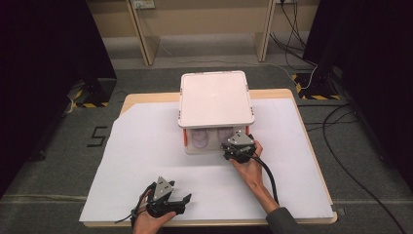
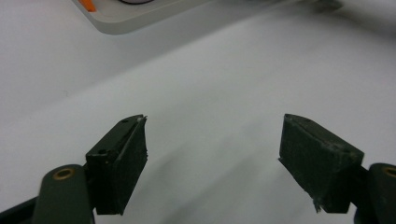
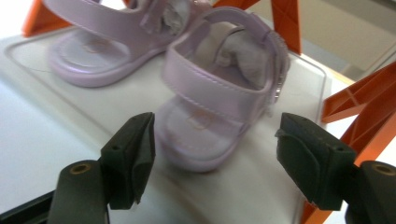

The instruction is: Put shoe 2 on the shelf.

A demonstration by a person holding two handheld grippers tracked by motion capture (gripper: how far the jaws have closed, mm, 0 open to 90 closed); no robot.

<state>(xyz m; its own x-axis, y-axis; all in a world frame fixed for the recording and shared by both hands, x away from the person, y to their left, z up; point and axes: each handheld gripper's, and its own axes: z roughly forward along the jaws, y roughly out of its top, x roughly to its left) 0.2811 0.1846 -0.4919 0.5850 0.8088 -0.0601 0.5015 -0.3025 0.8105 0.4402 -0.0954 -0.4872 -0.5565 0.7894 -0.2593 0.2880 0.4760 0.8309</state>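
Right gripper [image 3: 212, 140], centre of the high view, jaws wide and empty, faces the near sandal [image 3: 219, 88] on the lower shelf of the rack [image 1: 216, 97]; second sandal [image 3: 102, 46] upper left. Left gripper [image 2: 212, 149], bottom left, wide over paper [image 2: 224, 74]

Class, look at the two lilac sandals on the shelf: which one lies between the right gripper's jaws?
The nearer sandal, toe toward the camera, between the open right gripper. The other sandal lies farther back, to the left.

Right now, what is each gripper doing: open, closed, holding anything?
Left gripper: open, empty, over the white paper.
Right gripper: open, holding nothing, in front of a pink sandal.
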